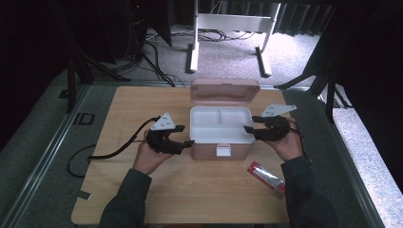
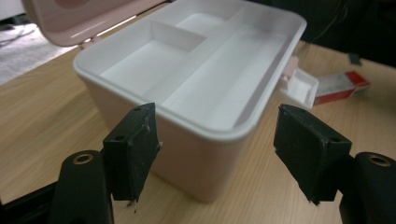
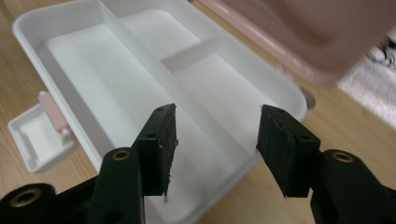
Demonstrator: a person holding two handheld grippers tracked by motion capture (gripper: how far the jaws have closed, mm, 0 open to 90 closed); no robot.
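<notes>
A pink box (image 1: 209, 151) stands mid-table with its lid (image 1: 225, 90) raised at the back. Inside sits a white tray (image 1: 204, 124) with dividers and nothing in its compartments. My left gripper (image 1: 185, 135) is by the box's left front corner, open. In the left gripper view its jaws (image 2: 215, 114) stand wide apart either side of that corner, clear of the pink wall (image 2: 196, 158). My right gripper (image 1: 252, 124) hovers at the box's right rim, open. In the right gripper view its tips (image 3: 218, 114) hang over the tray (image 3: 116, 70) with nothing between them.
A white latch (image 1: 223, 150) hangs open on the box's front. A red and white packet (image 1: 267, 176) lies on the table near the front right, by the right sleeve. The left gripper's black cable (image 1: 114, 151) trails off the table's left side.
</notes>
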